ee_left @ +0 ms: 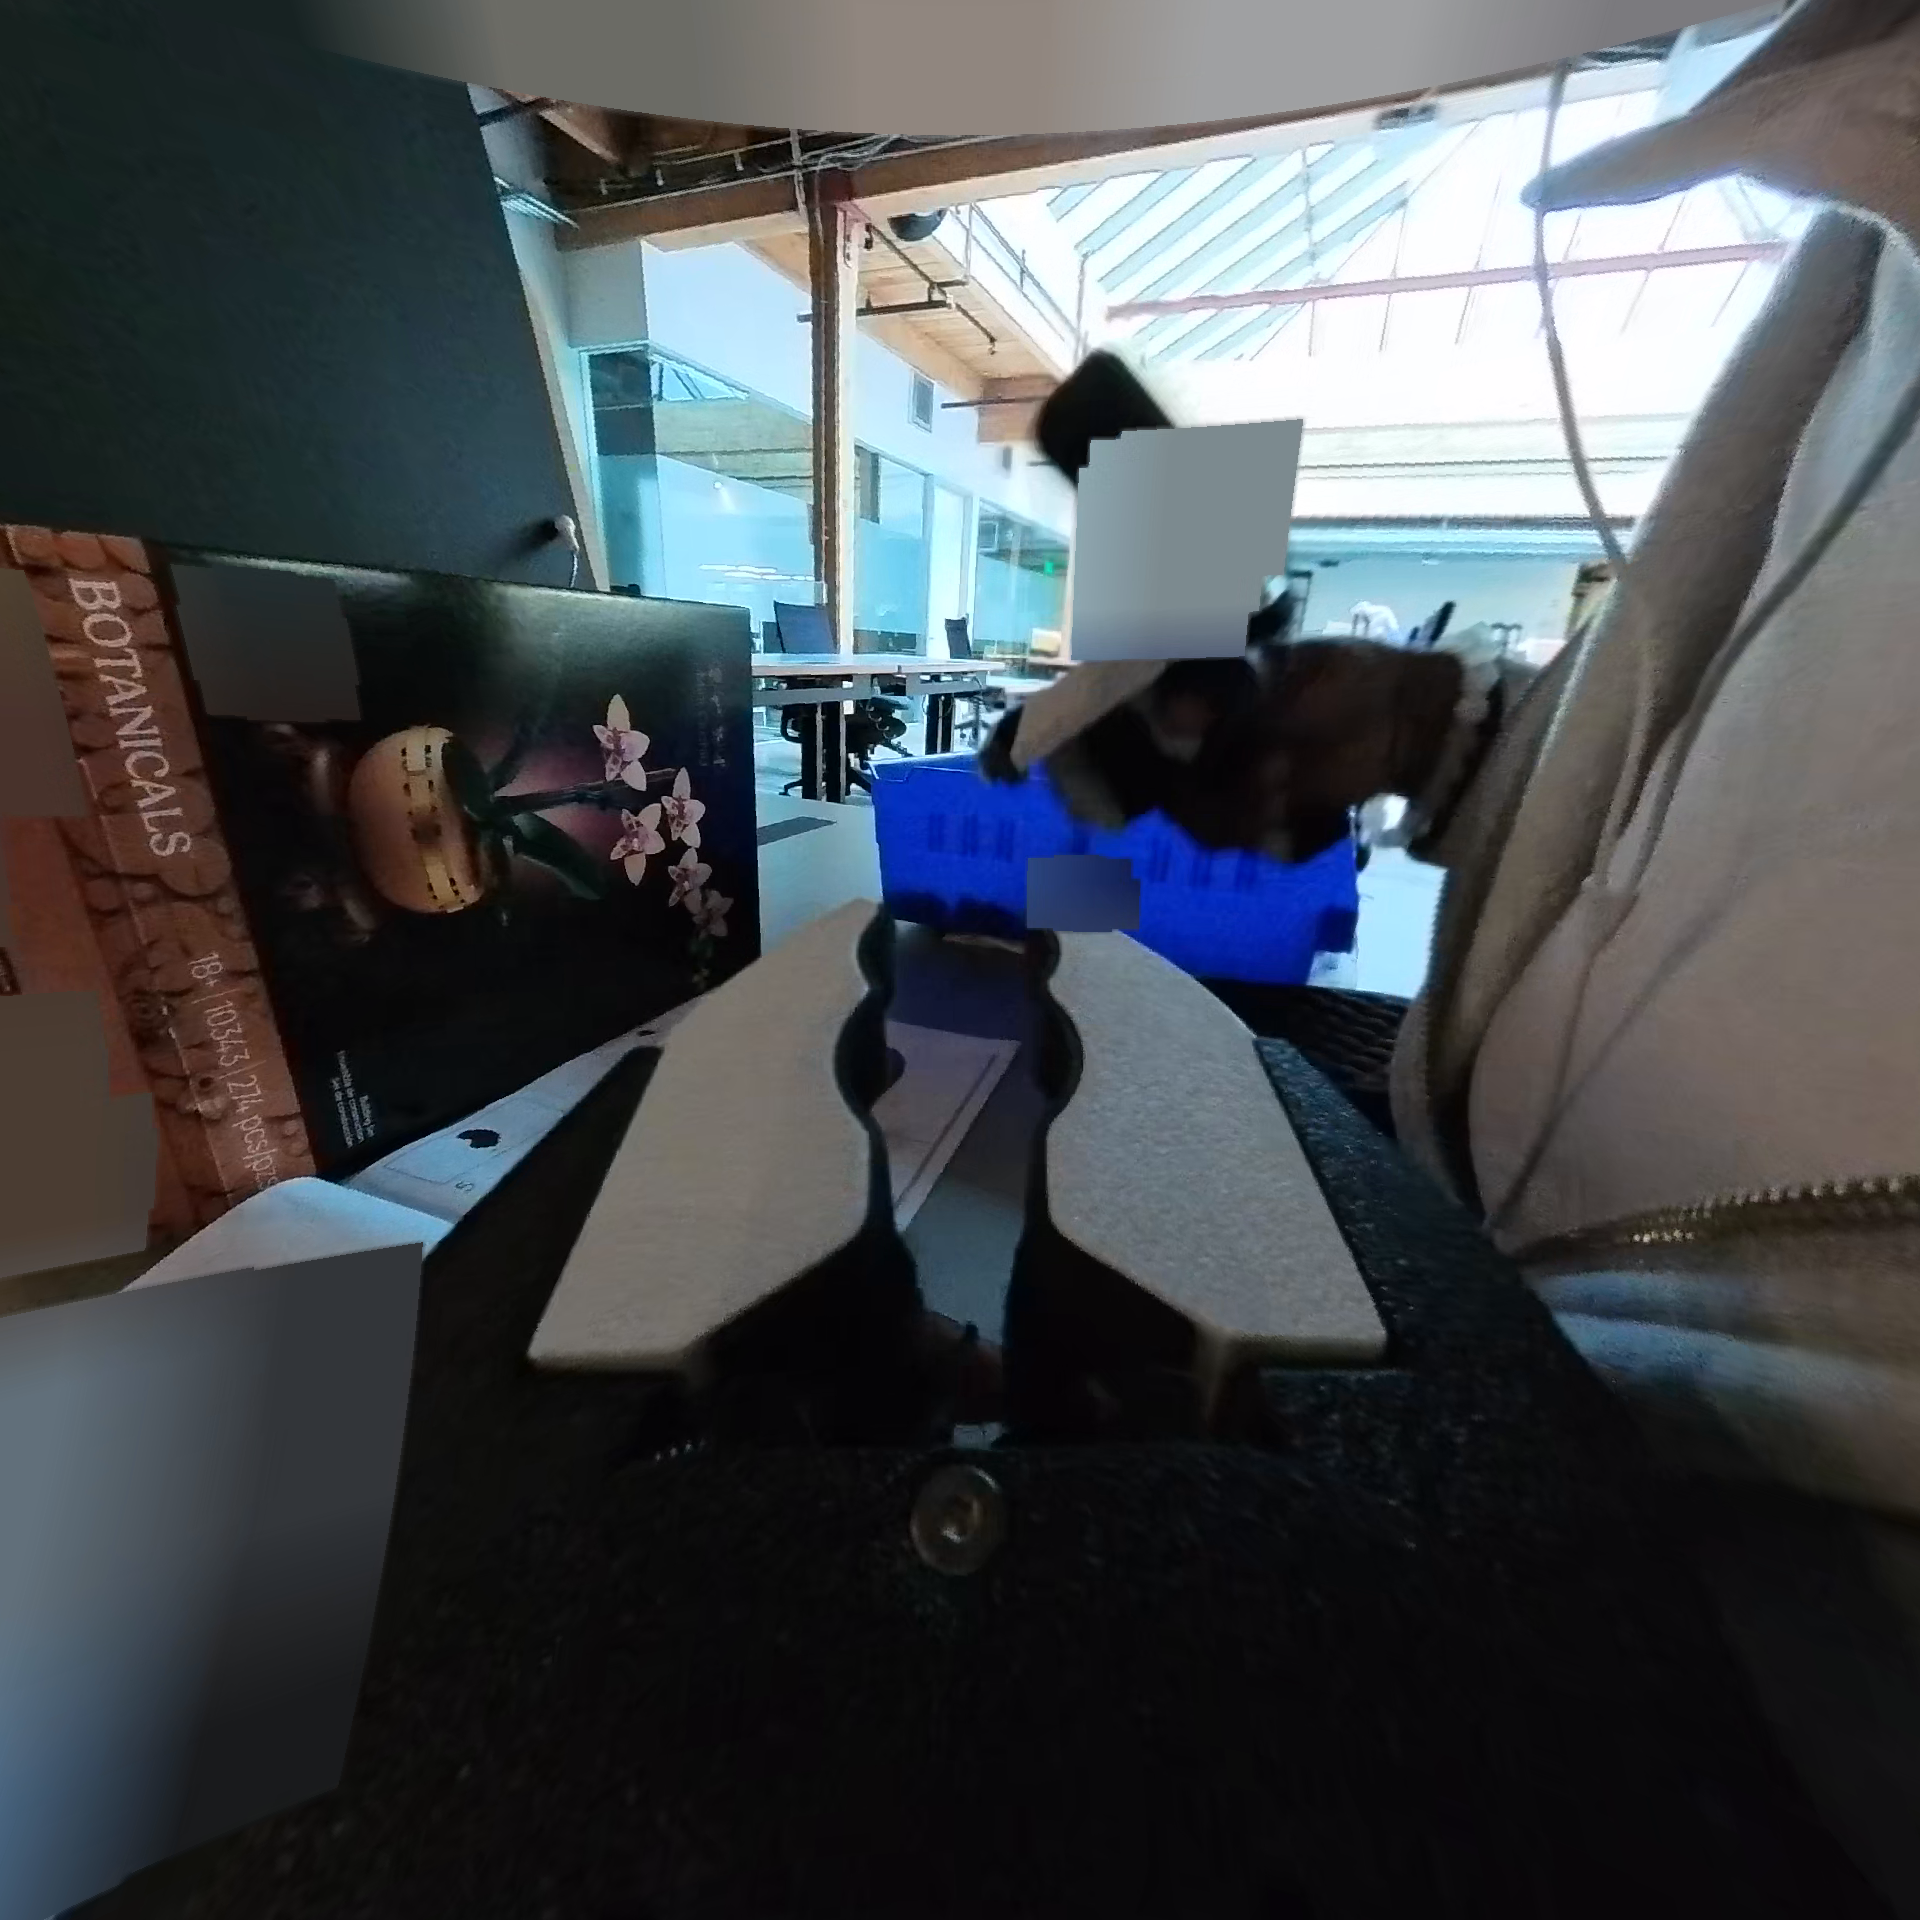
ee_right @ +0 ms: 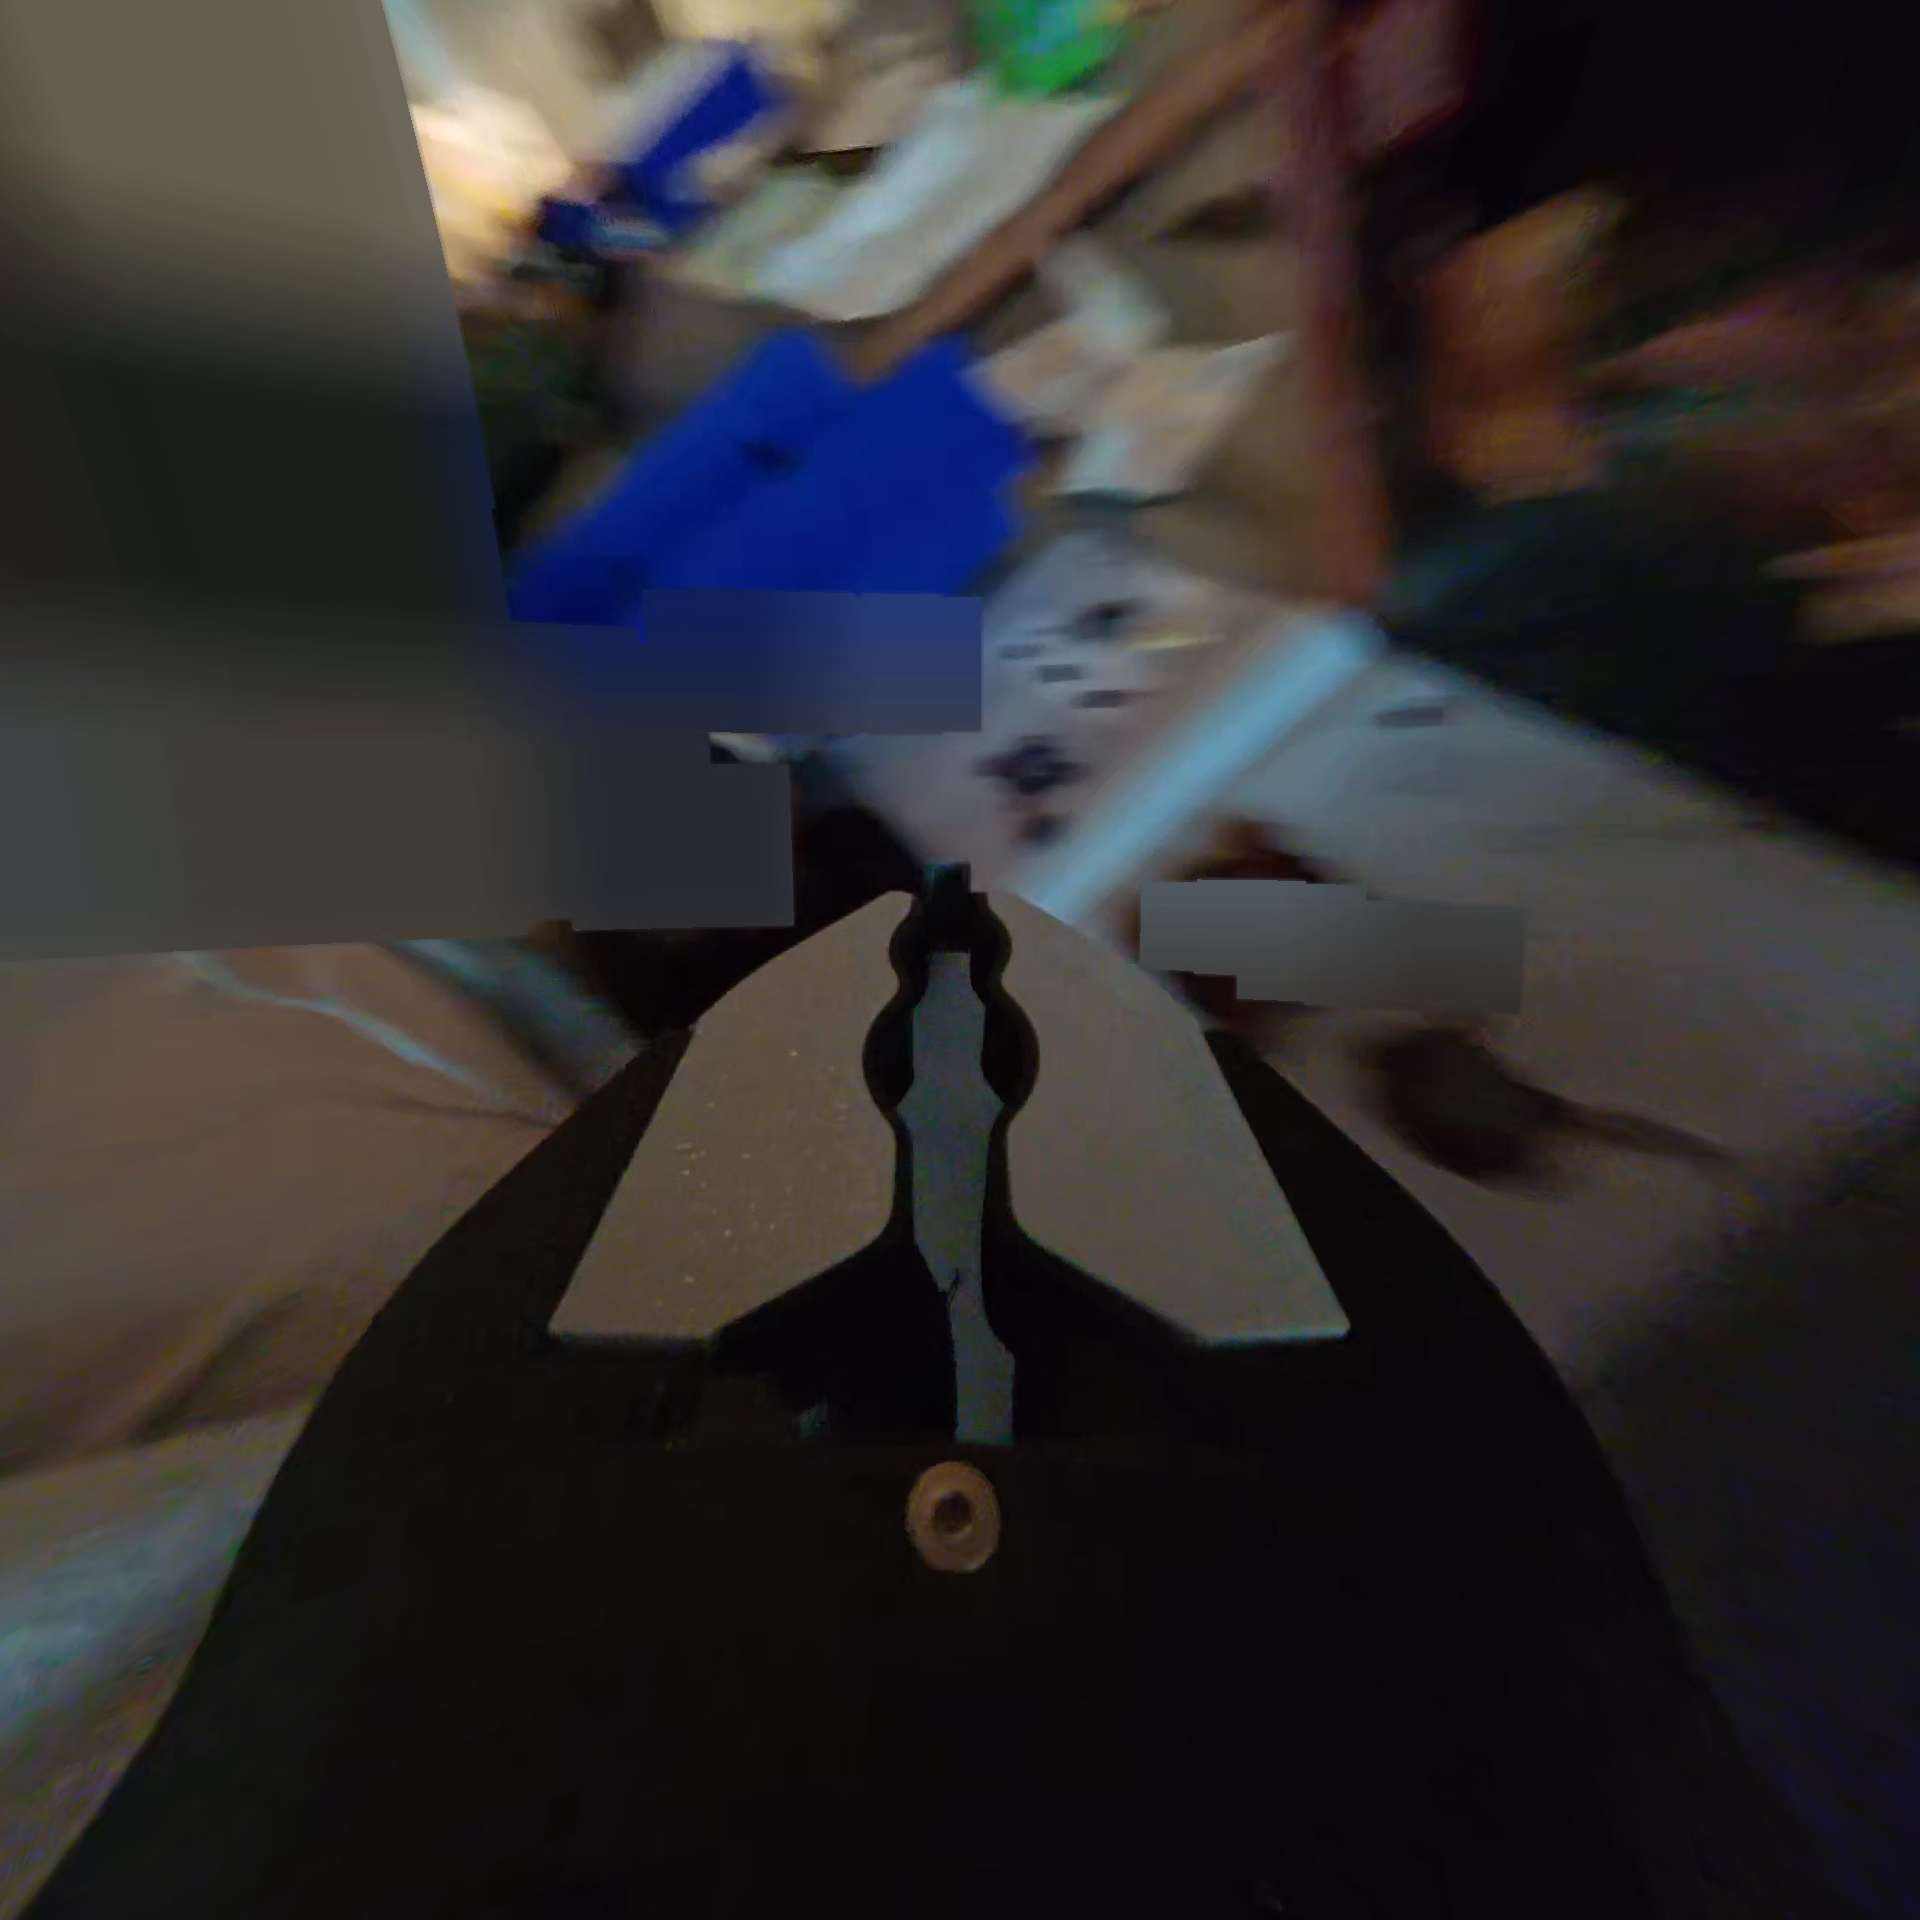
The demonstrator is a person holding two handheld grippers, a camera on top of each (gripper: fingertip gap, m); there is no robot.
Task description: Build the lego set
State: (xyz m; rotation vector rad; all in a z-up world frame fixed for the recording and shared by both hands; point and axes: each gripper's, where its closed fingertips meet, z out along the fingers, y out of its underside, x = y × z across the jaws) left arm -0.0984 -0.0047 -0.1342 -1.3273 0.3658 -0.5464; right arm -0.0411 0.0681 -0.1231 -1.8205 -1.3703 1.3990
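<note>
In the left wrist view my left gripper (ee_left: 961,935) is open, with a clear gap between its fingertips and nothing in it. Through the gap I see a white printed sheet (ee_left: 951,1101) on the table. A blue plastic crate (ee_left: 966,831) stands just beyond the tips. My right gripper (ee_right: 948,920) is shut, with a small dark piece (ee_right: 948,883) sticking out between its tips. The view is too blurred to tell what the piece is. The right gripper also shows in the left wrist view (ee_left: 1049,748), blurred, above the crate.
A dark box with a flower picture (ee_left: 468,831) stands upright to the left. A person in a beige zip hoodie (ee_left: 1662,831) fills the right side. The right wrist view shows the blue crate (ee_right: 810,478) and a white sheet with dark marks (ee_right: 1091,707), both blurred.
</note>
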